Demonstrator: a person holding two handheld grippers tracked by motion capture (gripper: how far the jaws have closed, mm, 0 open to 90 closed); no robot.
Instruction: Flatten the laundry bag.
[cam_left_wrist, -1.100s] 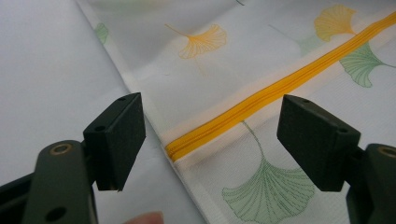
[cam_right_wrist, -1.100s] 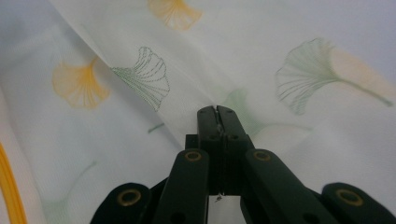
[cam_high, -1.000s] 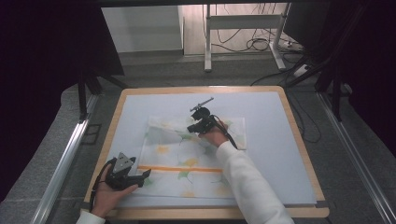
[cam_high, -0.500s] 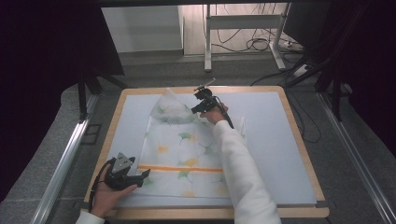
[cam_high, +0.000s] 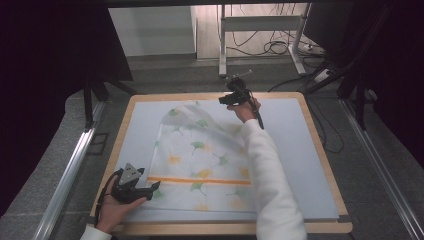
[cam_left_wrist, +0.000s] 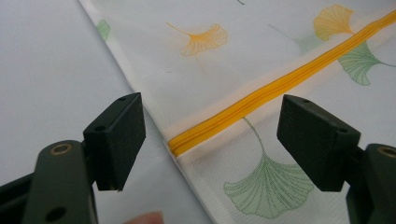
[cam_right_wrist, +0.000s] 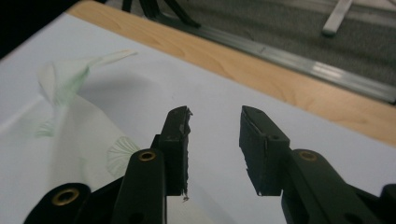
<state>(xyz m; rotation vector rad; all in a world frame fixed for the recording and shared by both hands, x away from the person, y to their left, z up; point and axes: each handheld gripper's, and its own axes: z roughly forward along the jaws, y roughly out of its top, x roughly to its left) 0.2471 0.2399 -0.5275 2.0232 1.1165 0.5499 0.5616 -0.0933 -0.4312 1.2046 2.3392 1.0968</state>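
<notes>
A white cloth cover (cam_high: 200, 150) printed with ginkgo leaves lies spread on the mat, with an orange zipper (cam_high: 200, 180) running across its near part. My left gripper (cam_high: 156, 187) rests at the cover's near left corner. Its jaws stand open on either side of the zipper's end (cam_left_wrist: 187, 142) without pressing on it. My right gripper (cam_high: 222, 100) is raised over the far edge of the mat. Its jaws have just been opening and nothing is between them (cam_right_wrist: 215, 140). The cover's far corner (cam_right_wrist: 70, 93) still billows to their left.
The pale blue mat (cam_high: 300, 150) sits on a table with a wooden rim (cam_high: 320, 145). Bare mat lies to the right of the cover. Metal rails (cam_high: 70, 165), table legs and cables stand on the floor around the table.
The right gripper carried the cover's folded edge up and toward the far side, unfolding it, then let it go. The left gripper stayed put.
</notes>
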